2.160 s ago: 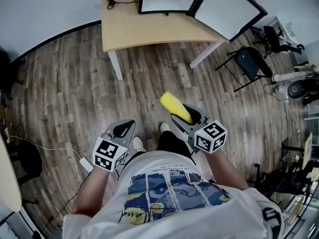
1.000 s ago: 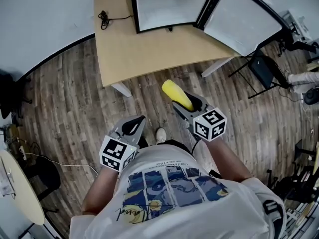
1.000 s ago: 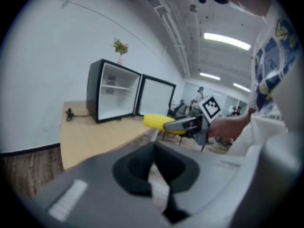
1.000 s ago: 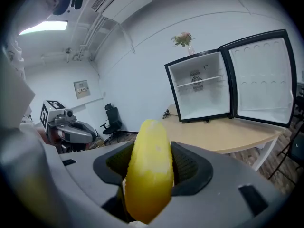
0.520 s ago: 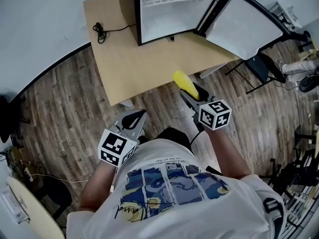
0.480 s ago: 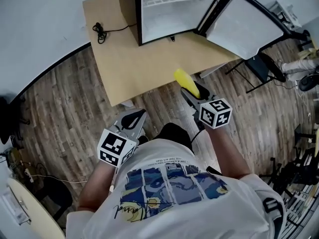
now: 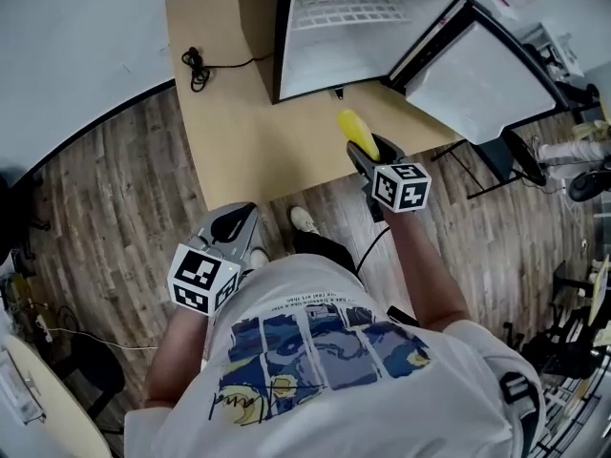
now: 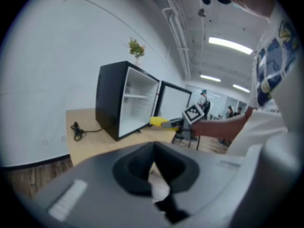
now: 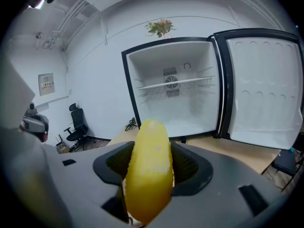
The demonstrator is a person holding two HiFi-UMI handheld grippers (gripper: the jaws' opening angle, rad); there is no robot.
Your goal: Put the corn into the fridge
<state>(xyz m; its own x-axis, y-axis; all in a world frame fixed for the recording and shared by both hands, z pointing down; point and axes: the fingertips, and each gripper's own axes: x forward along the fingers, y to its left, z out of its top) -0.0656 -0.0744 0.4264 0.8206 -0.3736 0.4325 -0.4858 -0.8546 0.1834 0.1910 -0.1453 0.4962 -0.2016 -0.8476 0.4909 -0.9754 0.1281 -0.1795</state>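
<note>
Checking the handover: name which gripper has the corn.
The right gripper: its jaws are shut on the yellow corn, held out toward the open fridge. The left gripper has its jaws together with nothing between them.

The person wears a white short-sleeved T-shirt, filling the lower frame, printed with a blue-and-yellow panelled picture and cursive script. Above it are what seem to be dark trousers and pale shoes. The left gripper and right gripper are grey, each bearing a white cube with black square markers.
</note>
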